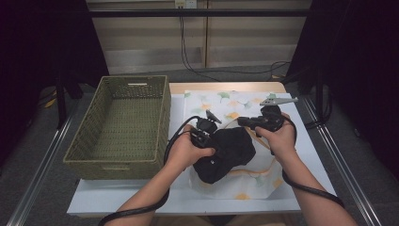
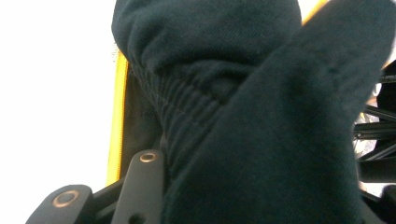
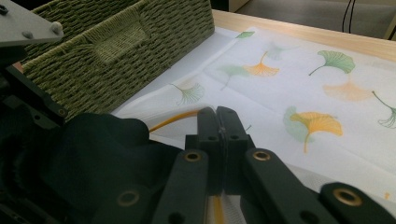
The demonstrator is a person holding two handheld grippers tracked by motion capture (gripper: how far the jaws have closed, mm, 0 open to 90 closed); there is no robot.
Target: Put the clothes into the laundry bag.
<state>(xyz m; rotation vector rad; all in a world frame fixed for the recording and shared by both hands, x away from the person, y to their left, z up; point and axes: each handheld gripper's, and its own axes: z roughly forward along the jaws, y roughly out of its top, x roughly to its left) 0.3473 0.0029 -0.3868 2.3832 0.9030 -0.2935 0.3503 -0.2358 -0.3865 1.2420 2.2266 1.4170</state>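
Apparently left gripper (image 1: 205,133) clamps dark garment (image 1: 226,153); right gripper (image 3: 217,122) closed.

My pale wooden table (image 1: 226,87) stands on grey carpet (image 1: 42,136) flanked by metal floor rails (image 1: 37,169). Beyond it I face a beige panelled wall (image 1: 146,33) with black cables (image 1: 186,52) hanging down; both sides are dark.

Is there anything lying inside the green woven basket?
No, the basket shows just its bare woven floor in the high view.
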